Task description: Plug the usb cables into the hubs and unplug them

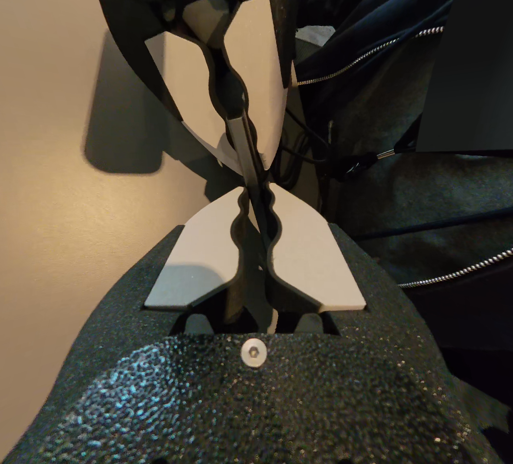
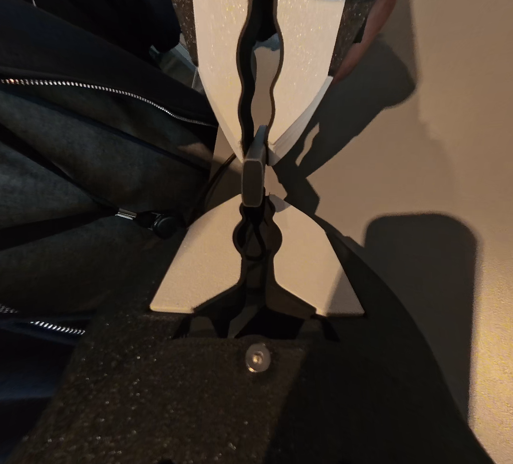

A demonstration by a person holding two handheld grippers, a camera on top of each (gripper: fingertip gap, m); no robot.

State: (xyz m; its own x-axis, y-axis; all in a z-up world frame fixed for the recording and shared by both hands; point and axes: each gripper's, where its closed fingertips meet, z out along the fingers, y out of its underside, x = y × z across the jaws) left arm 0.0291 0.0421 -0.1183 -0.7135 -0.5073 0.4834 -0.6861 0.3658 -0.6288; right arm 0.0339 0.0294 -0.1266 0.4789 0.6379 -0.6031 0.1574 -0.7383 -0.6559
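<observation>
My two grippers meet tip to tip above a beige table. In the left wrist view my left gripper [image 1: 255,189] is shut on a slim dark grey USB hub [image 1: 244,150], whose far end reaches between the fingers of the right gripper [image 1: 251,167] above. In the right wrist view the hub's rounded end [image 2: 252,181] faces me, held by the left gripper [image 2: 254,156]. My right gripper [image 2: 258,199] is shut on a thin black USB cable [image 2: 251,242], right at the hub's end. The plug and the ports are hidden.
The beige table [image 1: 55,200] lies on one side [image 2: 444,145]. A person's dark jacket with metal zippers [image 1: 388,62] fills the other side [image 2: 83,117]. Thin black cables [image 1: 305,145] hang behind the grippers. A hand [image 2: 352,62] holds the left gripper. My left and right fingertips are right by each other.
</observation>
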